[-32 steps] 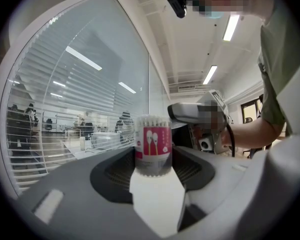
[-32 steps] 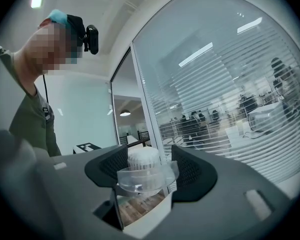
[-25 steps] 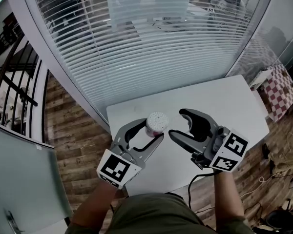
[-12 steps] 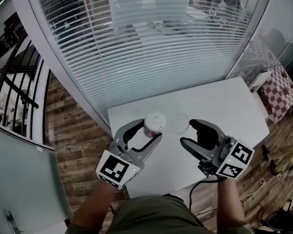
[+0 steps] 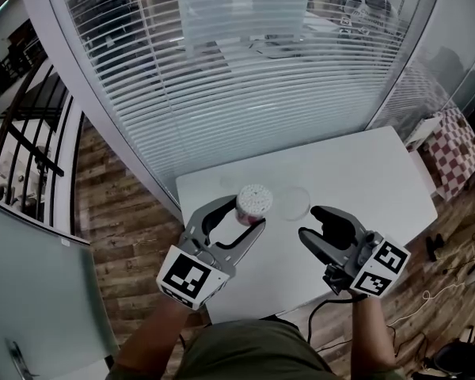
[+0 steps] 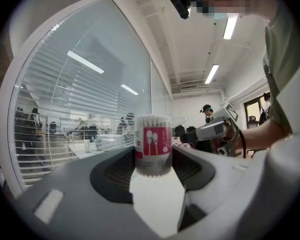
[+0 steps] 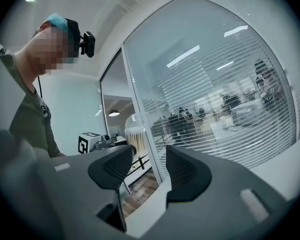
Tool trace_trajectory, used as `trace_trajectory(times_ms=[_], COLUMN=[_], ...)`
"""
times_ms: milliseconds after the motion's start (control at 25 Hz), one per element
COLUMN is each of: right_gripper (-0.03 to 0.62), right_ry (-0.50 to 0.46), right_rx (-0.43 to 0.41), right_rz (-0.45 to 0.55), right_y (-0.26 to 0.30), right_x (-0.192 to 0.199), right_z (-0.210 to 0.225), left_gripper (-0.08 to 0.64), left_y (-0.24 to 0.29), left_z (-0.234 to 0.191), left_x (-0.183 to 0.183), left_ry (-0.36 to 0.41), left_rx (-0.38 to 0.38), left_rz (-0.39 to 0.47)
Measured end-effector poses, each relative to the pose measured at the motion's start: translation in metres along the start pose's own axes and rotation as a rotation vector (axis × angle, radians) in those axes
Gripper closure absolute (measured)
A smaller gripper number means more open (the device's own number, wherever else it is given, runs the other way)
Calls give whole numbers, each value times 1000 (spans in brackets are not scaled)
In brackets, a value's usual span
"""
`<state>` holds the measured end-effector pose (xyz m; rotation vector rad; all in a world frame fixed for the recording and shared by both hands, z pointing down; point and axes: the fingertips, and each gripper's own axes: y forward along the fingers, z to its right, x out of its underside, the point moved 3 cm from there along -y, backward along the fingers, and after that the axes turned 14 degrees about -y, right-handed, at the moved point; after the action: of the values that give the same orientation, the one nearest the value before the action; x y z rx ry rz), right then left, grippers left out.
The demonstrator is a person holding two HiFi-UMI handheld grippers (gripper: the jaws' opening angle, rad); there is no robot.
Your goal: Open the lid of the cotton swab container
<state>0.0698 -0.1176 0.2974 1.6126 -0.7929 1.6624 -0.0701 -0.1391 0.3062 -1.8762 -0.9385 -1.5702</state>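
Observation:
The cotton swab container (image 5: pixel 253 202) is a small clear tub with a pink label (image 6: pixel 153 145). It stands upright on the white table (image 5: pixel 364 172), its top uncovered and the white swab tips showing. My left gripper (image 5: pixel 249 214) is shut on its sides (image 6: pixel 152 159). The clear round lid (image 5: pixel 294 202) lies flat on the table just right of the tub. My right gripper (image 5: pixel 309 222) hangs near the table's front, below the lid. Its jaws have just been closing and nothing is between them (image 7: pixel 149 166). The tub (image 7: pixel 135 134) shows beyond its left jaw.
A curved glass wall with white blinds (image 5: pixel 245 77) runs along the table's far edge. Wooden floor (image 5: pixel 127 228) lies to the left, below the table's rim. A red-checked object (image 5: pixel 451 145) sits off the table's right corner.
My right gripper has drawn back from beside the tub toward the near right and sunk a little, its jaws narrower. The clear lid now lies uncovered on the table. The left gripper has stayed still.

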Motion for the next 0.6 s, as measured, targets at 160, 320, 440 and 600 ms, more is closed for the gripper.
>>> trace_trajectory(times_ms=[160,320,440,600], right_gripper=[418,464,522,565], right_ry=[4,16,23,26], right_rx=[4,20,27,27], right_rz=[-3,-9,-10,-10], right_y=[0,0,-1,-1], right_x=[1,2,4,4], right_z=[-3,-2,-2,-1], left_gripper=[322,322,322,322], left_y=[-1,0,-2,-1], left_z=[2,3,-1,1], left_x=[0,1,6,4], left_ry=[0,-8,-4,-7], left_rx=[3,1,-10,-7], left_rz=[2,6,5,6])
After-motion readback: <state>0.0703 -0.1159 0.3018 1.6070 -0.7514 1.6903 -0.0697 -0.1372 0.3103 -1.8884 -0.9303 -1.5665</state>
